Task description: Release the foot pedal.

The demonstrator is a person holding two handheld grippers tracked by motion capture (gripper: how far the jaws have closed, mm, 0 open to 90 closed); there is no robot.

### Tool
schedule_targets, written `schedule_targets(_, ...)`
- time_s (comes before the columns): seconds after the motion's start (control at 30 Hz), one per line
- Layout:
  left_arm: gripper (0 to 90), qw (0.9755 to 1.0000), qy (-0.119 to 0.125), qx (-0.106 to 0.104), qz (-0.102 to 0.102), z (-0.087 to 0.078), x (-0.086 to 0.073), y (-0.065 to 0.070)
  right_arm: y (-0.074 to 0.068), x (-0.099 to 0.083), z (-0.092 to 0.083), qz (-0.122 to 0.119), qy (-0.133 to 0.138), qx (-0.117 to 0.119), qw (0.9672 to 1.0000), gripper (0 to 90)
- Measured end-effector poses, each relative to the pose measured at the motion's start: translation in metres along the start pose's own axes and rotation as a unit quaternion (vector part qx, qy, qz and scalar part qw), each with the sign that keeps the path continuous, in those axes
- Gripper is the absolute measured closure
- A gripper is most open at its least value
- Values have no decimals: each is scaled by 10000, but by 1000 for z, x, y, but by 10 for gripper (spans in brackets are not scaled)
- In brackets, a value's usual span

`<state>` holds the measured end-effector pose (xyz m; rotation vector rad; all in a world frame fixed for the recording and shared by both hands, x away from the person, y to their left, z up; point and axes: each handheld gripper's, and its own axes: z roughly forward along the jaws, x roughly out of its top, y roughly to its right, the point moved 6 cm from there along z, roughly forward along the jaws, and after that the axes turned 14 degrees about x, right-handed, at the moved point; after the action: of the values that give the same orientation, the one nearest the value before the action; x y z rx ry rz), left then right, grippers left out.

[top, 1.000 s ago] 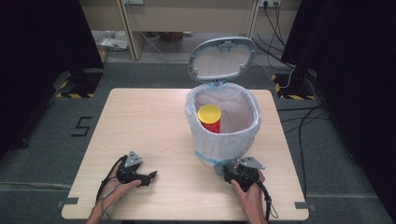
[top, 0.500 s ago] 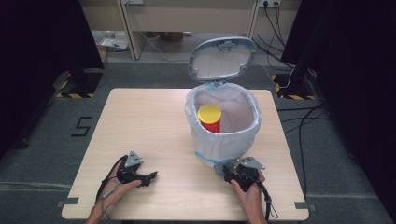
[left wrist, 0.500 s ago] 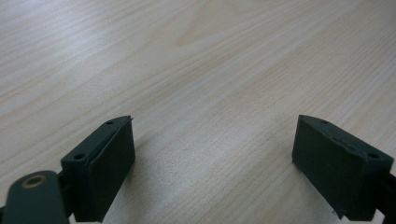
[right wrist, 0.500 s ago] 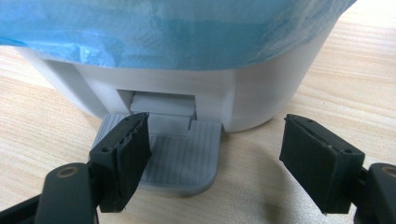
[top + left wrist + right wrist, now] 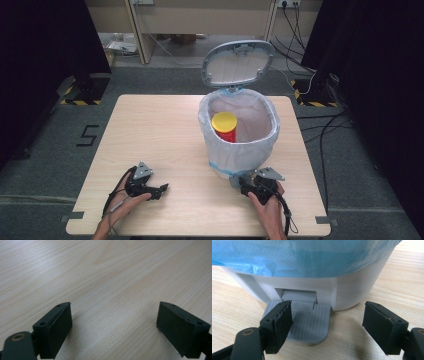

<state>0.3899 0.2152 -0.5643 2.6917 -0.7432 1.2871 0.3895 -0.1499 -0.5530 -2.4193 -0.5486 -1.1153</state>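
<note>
The right tool [image 5: 334, 322] is sitting with its jaws apart, clamping nothing. One jaw is resting over the grey ribbed plastic pedal [image 5: 312, 322] of the white plastic pedal bin with the pale blue liner bag [image 5: 240, 150], which is standing just ahead of that tool. The grey oval lid [image 5: 239, 62] is standing open beyond it. A red cylindrical canister with a yellow cap [image 5: 225, 125] is sitting upright inside the bin.

The left tool [image 5: 161, 189] is resting on the light wooden desk [image 5: 160, 130] well off to the side, jaws apart, holding nothing.

Risks, as judgement:
- The jaw is pressing near the pedal's edge, so it is probably liable to slip off, and the lid would be dropping shut.
- Pushing forward instead of down could be shoving the light bin away from the tool or tipping it.
- Loose liner hanging just above the jaws could be snagging.

Writing: a black "5" [image 5: 89, 135] is marked on the floor far beyond the left tool. No brand or label is reading clearly on the bin or canister.
</note>
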Motion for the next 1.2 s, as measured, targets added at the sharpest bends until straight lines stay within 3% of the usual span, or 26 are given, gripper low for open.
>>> schedule_targets(0.2, 121, 10000, 1, -2, -11, 0, 0, 0, -2, 1, -2, -80, -57, -26, 9999, 235)
schedule_targets(0.47, 121, 10000, -2, -2, -7, 0, 0, 0, -3, 8, -15, 13, 214, 205, 9996, 200)
schedule_targets(0.67, 121, 10000, -2, -3, -8, 0, 0, 0, -2, 8, -27, 9, 189, 372, 9991, 187)
schedule_targets(0.93, 121, 10000, -2, -3, -7, 0, 0, 0, 5, 10, -48, -14, 276, 352, 9990, 188)
schedule_targets(1.2, 121, 10000, -3, -3, -7, 0, 0, 0, 8, 5, -56, -66, 233, 364, 9990, 187)
